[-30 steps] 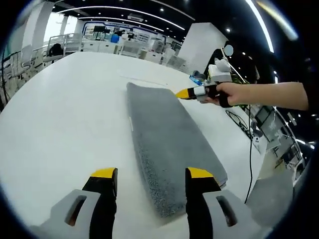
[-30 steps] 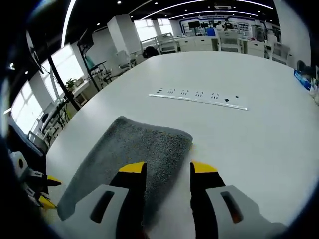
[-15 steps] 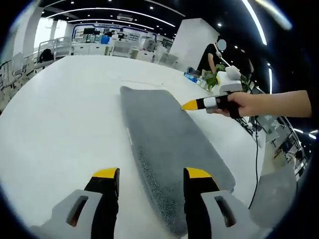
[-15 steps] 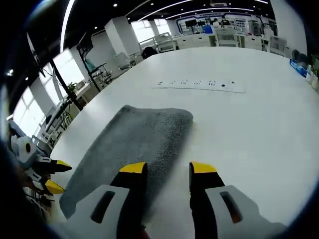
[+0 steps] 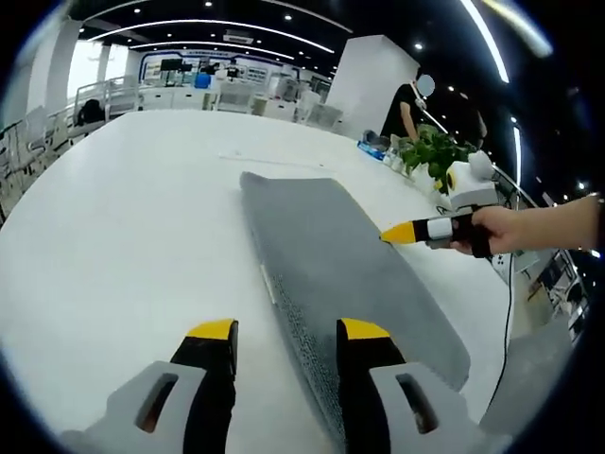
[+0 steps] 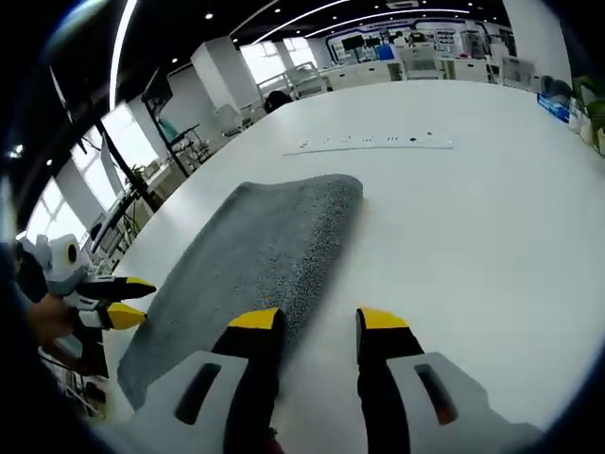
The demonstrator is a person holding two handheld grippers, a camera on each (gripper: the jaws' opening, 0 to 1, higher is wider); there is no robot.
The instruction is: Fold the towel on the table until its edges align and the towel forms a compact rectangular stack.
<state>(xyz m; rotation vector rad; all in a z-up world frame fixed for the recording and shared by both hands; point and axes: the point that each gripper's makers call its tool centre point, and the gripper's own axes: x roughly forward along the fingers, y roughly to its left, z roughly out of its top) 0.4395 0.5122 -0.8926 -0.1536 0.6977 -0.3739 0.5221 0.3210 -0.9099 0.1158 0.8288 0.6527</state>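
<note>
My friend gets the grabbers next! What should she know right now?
Left gripper: open, holding nothing, low over one end of the towel.
Right gripper: open, holding nothing, beside the towel's long edge.
Towel: a long grey strip lying flat on the white table, seemingly already folded lengthwise.
Left to do, probably: fold it end to end, line up the edges, make a compact rectangle.

The right gripper [image 5: 397, 234] has drawn back from the far corner of the towel [image 5: 340, 274] along its long edge toward the middle. The left gripper [image 6: 132, 301] has come nearer the towel's near end.
</note>
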